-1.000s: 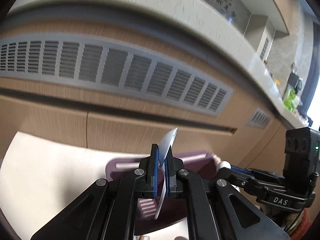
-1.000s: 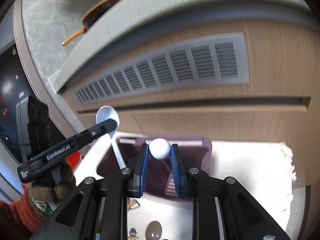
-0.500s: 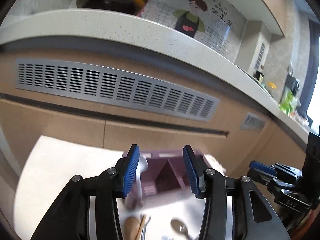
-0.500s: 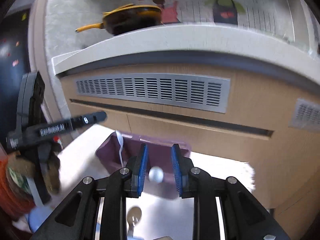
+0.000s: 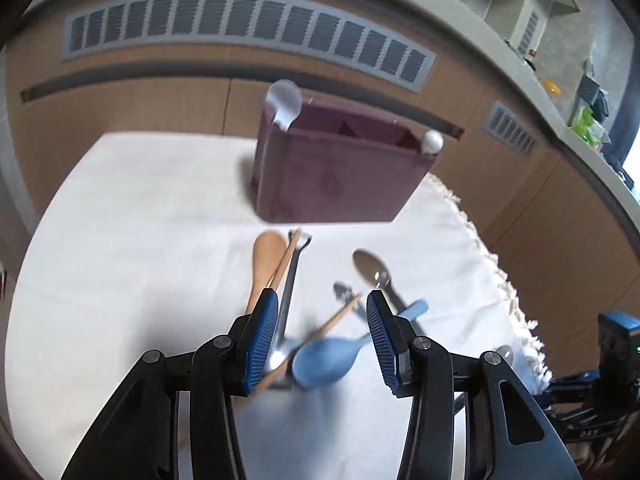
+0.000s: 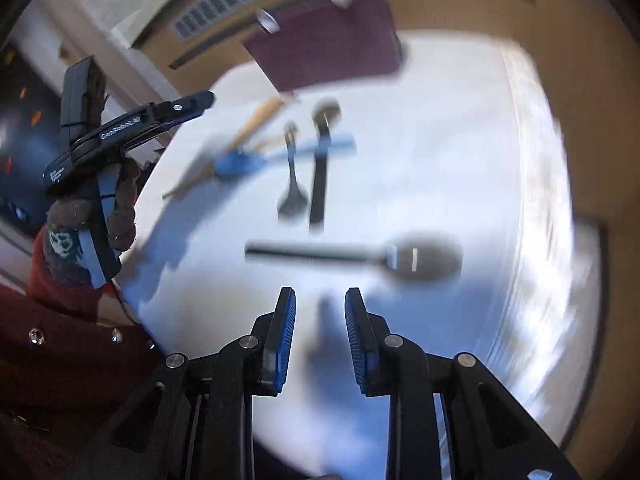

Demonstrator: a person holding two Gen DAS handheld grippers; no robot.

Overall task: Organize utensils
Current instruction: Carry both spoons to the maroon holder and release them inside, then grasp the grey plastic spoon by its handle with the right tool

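Observation:
A purple utensil holder [image 5: 340, 168] [image 6: 328, 44] stands on the white cloth [image 5: 120, 240]. A white spoon [image 5: 284, 104] and a white ball-ended utensil [image 5: 433, 142] stick out of it. My left gripper [image 5: 321, 308] [image 6: 200, 100] is open just above a blue spoon [image 5: 328, 356] and chopsticks [image 5: 286, 256], gripping nothing. A wooden spoon [image 5: 266, 264] and a metal spoon [image 5: 374, 270] lie ahead of it. My right gripper [image 6: 320, 300] hangs over the cloth with its jaws opening and nothing between them. A dark-handled ladle [image 6: 352, 256] lies crosswise just beyond its tips.
A small fork [image 6: 294, 176] and a black-handled spoon [image 6: 320, 168] lie mid-cloth. A gloved hand [image 6: 120, 208] with a red sleeve holds the left gripper at the cloth's left edge. Wooden cabinets with a grey vent [image 5: 240, 28] rise behind the holder. The cloth's fringed edge [image 5: 504, 280] is on the right.
The left gripper opened and let the white spoon go into the holder. The right gripper let go of the ball-ended utensil there. Both pulled back and down over the loose utensils.

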